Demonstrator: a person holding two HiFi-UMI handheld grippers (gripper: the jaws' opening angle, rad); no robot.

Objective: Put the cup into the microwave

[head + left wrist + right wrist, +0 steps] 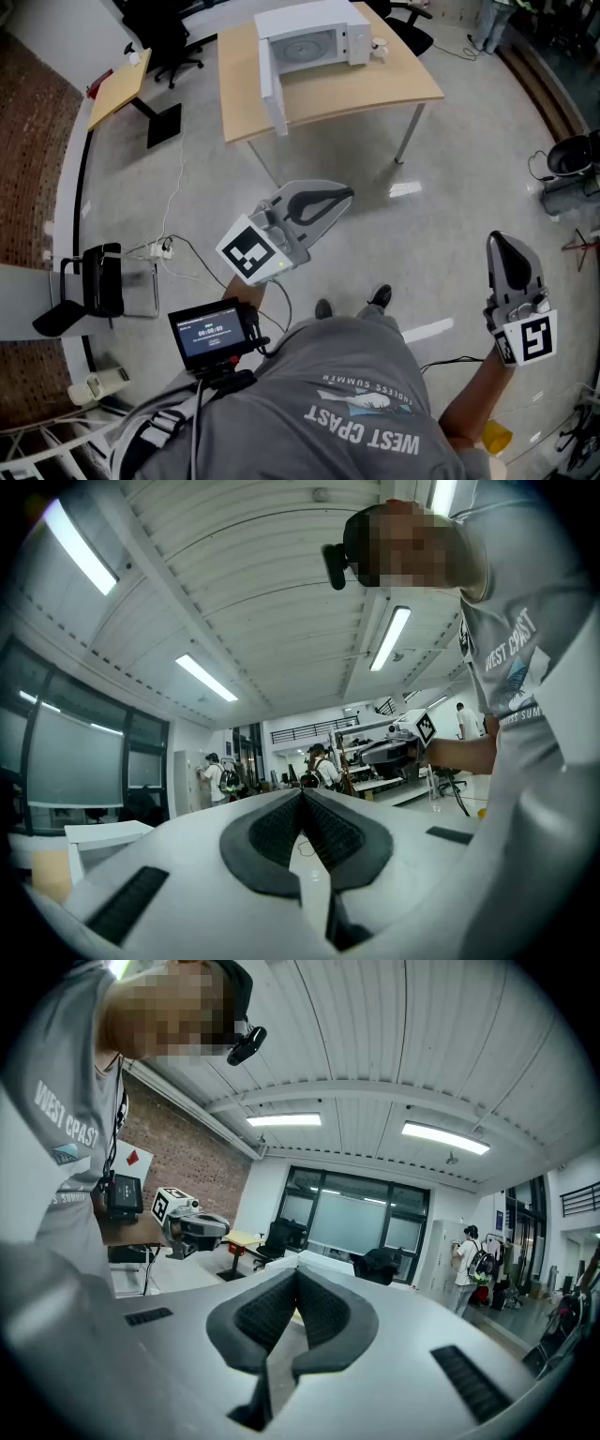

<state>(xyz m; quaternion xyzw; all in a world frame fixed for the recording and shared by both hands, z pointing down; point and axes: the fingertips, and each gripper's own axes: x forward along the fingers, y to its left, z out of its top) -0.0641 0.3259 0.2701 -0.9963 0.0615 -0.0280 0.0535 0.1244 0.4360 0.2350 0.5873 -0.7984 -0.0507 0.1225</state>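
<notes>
Head view, left to right: a black chair stands on the floor at far left, and a small screen sits at the person's chest. The left tongs are held out over the floor, tips toward the bench and well apart from it. The microwave is on the bench with its door swung open and the turntable showing. The white cup stands on the bench just beside the microwave's right side, outside it. The right tongs are at far right, also well apart from the bench. Only this view shows the cup.

Left gripper view: the left tongs are pressed tip to tip with nothing between. It adds people by a far wall and the right tongs off to the right.

Right gripper view: the right tongs are closed and empty. It adds a brick wall and the left tongs at left.
</notes>
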